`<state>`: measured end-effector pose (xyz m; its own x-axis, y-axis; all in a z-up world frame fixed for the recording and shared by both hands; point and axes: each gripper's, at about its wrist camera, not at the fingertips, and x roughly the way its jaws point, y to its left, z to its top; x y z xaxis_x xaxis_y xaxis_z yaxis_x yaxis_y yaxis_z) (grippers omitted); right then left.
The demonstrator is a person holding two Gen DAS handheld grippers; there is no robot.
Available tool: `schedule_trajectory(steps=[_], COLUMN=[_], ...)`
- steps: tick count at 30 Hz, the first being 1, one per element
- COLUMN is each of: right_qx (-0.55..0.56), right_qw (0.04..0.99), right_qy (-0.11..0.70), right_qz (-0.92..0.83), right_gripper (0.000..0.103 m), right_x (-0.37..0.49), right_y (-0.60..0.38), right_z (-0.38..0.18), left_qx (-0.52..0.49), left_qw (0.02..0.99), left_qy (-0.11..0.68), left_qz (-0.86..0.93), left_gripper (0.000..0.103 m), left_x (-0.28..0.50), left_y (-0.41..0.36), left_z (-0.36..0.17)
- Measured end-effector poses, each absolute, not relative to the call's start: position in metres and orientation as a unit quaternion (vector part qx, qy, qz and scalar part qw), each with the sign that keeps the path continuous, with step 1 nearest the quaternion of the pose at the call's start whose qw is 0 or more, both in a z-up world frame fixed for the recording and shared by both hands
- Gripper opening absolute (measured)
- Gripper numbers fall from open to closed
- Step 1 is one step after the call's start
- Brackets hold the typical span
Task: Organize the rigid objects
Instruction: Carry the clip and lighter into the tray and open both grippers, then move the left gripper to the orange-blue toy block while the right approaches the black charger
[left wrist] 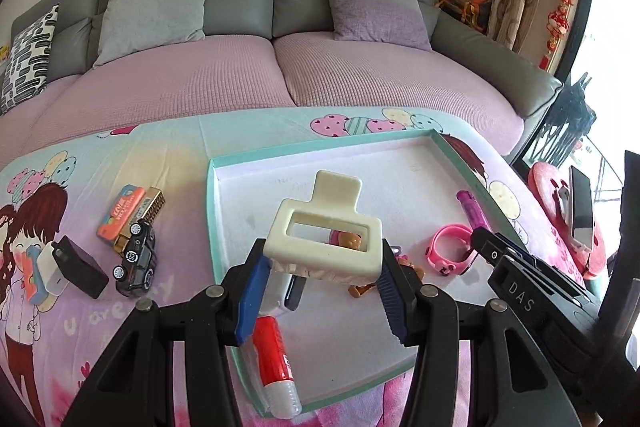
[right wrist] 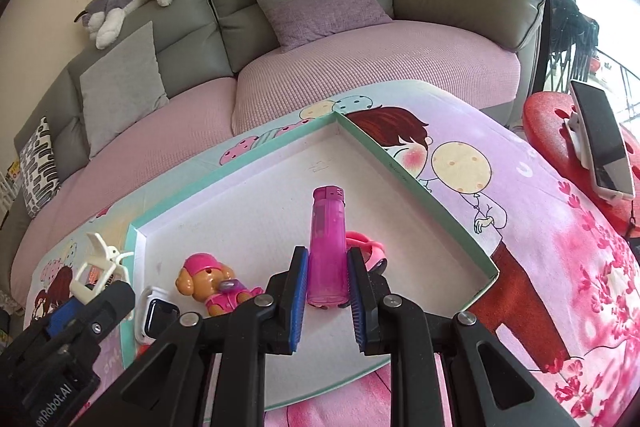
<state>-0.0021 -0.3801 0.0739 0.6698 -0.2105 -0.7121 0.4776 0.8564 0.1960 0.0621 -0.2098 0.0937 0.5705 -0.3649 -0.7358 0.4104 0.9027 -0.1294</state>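
Currently 2 things are held above the tray point(left wrist: 224, 211): a cream clip point(left wrist: 324, 239) is clamped crosswise in the left gripper point(left wrist: 320, 291), and a pink lighter point(right wrist: 326, 247) is pinched in the right gripper point(right wrist: 326, 291), its long axis pointed toward the tray's far corner. Bare floor is seen beneath both, so each could be set straight down.

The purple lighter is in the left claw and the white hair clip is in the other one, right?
Not quite. The purple lighter is in the right claw, as the right wrist view shows. The left claw holds the white hair clip, above the tray, in the left wrist view.
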Motion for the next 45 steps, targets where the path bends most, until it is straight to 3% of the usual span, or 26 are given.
schedule_trajectory(steps=[10, 24, 25, 26, 27, 28, 31, 35, 45], right_qx=[0.185, 0.194, 0.194, 0.193, 0.193, 0.192, 0.188, 0.186, 0.141], right_qw=[0.891, 0.893, 0.893, 0.892, 0.892, 0.892, 0.895, 0.9, 0.921], right_qy=[0.376, 0.371, 0.372, 0.373, 0.374, 0.374, 0.372, 0.368, 0.356], right_qz=[-0.176, -0.165, -0.165, -0.164, -0.165, -0.164, -0.159, -0.143, -0.068], right_gripper=[0.021, 0.022, 0.023, 0.025, 0.033, 0.039, 0.04, 0.052, 0.067], right_x=[0.006, 0.009, 0.009, 0.01, 0.01, 0.011, 0.013, 0.018, 0.036], right_y=[-0.375, -0.37, -0.369, -0.369, -0.367, -0.367, -0.362, -0.349, -0.288], right_z=[0.065, 0.069, 0.069, 0.068, 0.068, 0.068, 0.069, 0.071, 0.077], left_qx=[0.044, 0.031, 0.027, 0.023, 0.017, 0.011, -0.008, -0.03, -0.089], left_qw=[0.876, 0.889, 0.891, 0.894, 0.898, 0.9, 0.905, 0.906, 0.898], left_qy=[0.43, 0.417, 0.415, 0.412, 0.408, 0.406, 0.406, 0.417, 0.43], left_qz=[-0.214, -0.186, -0.18, -0.173, -0.164, -0.156, -0.128, -0.072, 0.016], left_gripper=[0.053, 0.062, 0.066, 0.077, 0.081, 0.081, 0.082, 0.094, 0.095], left_x=[0.062, 0.066, 0.067, 0.068, 0.069, 0.07, 0.076, 0.086, 0.094], left_y=[-0.217, -0.194, -0.19, -0.185, -0.179, -0.172, -0.152, -0.124, -0.065], left_z=[0.076, 0.089, 0.09, 0.092, 0.094, 0.095, 0.095, 0.088, 0.076])
